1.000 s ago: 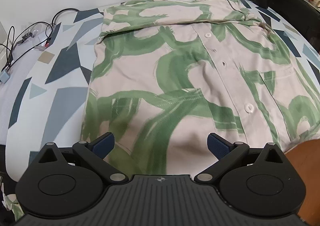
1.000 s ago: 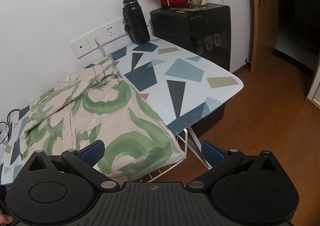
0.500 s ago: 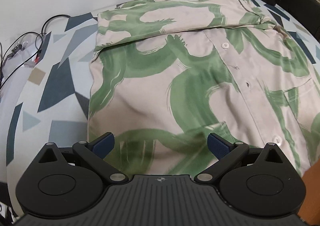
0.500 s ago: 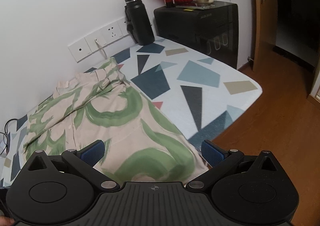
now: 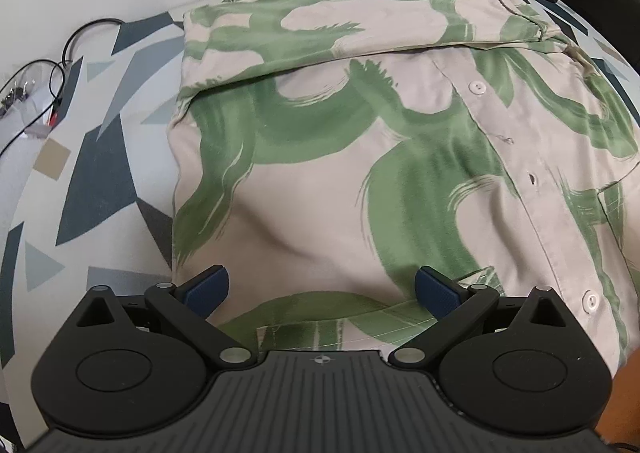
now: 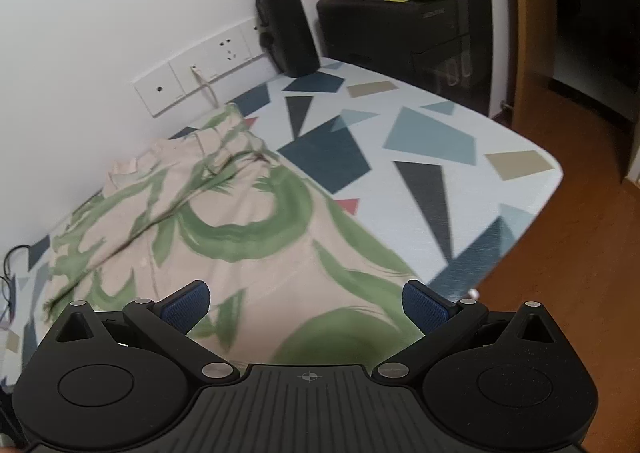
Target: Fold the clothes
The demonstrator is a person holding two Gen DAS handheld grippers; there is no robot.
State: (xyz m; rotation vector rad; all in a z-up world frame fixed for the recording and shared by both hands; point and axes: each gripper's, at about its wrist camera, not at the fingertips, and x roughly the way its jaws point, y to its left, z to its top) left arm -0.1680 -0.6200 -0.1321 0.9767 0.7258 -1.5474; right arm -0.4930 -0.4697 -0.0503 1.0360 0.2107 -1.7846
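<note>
Cream cloth brushed with green, the shirt (image 5: pixel 360 157) lies flat on the patterned board (image 6: pixel 420 141), collar at the wall edge, its hem at the near edge. The left gripper (image 5: pixel 322 289) hangs spread over the hem. The right gripper (image 6: pixel 306 303), also spread, hangs over the shirt's right side.
</note>
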